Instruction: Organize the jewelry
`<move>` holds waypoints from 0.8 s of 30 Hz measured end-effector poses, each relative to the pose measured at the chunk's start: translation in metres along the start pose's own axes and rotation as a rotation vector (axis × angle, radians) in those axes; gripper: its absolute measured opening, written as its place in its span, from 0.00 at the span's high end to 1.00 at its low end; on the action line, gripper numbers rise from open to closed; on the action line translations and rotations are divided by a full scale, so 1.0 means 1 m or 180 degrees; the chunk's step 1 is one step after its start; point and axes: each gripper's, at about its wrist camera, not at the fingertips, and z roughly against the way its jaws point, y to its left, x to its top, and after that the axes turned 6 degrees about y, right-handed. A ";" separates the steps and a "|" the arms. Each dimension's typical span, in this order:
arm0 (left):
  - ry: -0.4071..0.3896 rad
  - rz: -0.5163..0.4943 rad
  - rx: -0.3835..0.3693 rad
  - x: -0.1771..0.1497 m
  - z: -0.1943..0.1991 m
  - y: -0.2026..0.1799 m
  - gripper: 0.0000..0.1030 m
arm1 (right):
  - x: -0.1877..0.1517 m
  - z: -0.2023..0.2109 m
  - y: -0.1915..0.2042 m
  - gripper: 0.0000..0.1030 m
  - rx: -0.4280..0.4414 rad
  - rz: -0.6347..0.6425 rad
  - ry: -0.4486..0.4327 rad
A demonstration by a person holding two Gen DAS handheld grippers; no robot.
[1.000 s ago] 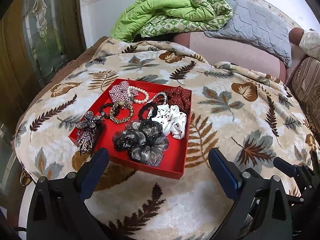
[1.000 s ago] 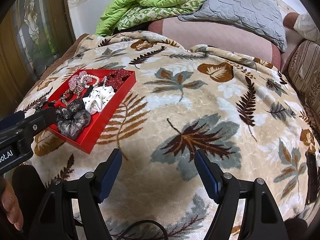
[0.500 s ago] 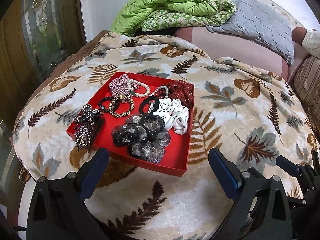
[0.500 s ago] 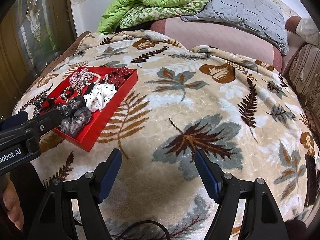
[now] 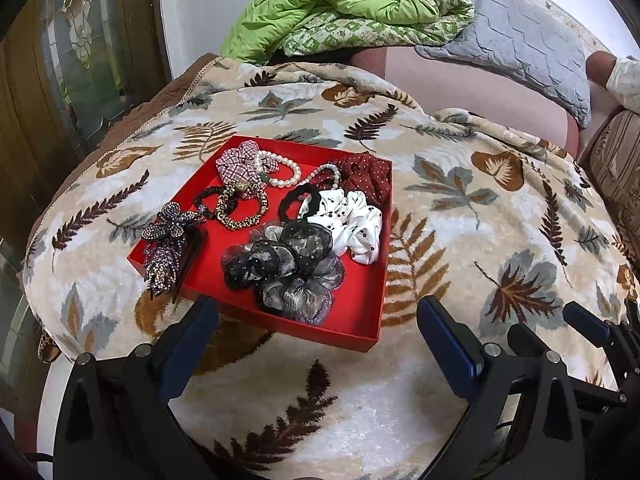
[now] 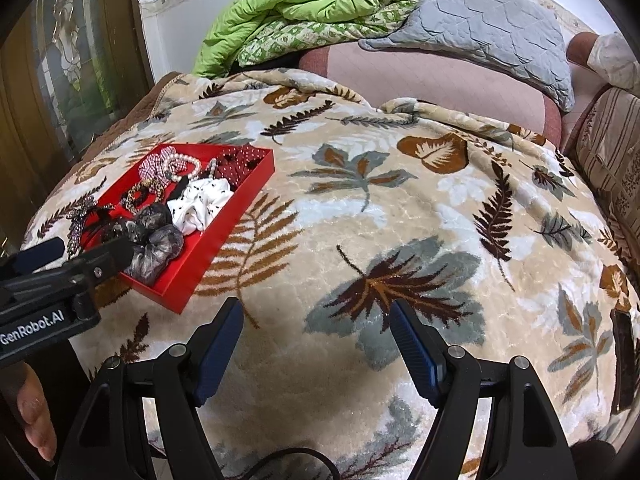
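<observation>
A red tray (image 5: 328, 330) lies on the leaf-patterned blanket, seen from the side as the tray (image 6: 224, 240) in the right wrist view. In it are a black-grey organza scrunchie (image 5: 288, 272), a white dotted scrunchie (image 5: 352, 224), a maroon dotted scrunchie (image 5: 364, 172), a plaid scrunchie (image 5: 240, 164), a pearl bracelet (image 5: 280, 168) and a gold hair tie (image 5: 244, 208). A rhinestone butterfly clip (image 5: 168, 244) hangs over the left rim. My left gripper (image 5: 316, 316) is open just before the tray's near edge. My right gripper (image 6: 316, 312) is open over bare blanket to the tray's right.
The blanket (image 6: 360, 208) covers a rounded bed. A green quilt (image 5: 340, 8) and grey pillow (image 5: 520, 40) lie at the back. A wood and glass door (image 5: 80, 60) stands left. A dark flat object (image 6: 624, 356) lies far right. A hand (image 6: 32, 412) shows at lower left.
My left gripper has crept slightly toward the tray, which looks a little larger. The right gripper has kept still. Both stay open.
</observation>
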 end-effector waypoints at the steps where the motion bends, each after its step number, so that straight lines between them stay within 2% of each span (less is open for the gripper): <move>1: 0.0010 0.0005 -0.0002 0.001 -0.001 0.000 0.04 | 0.000 0.000 0.000 0.22 -0.0005 0.0005 0.0003; 24: 0.0070 0.0230 -0.0079 0.001 -0.018 0.034 0.04 | 0.001 -0.015 0.033 0.22 -0.0072 0.0273 0.0196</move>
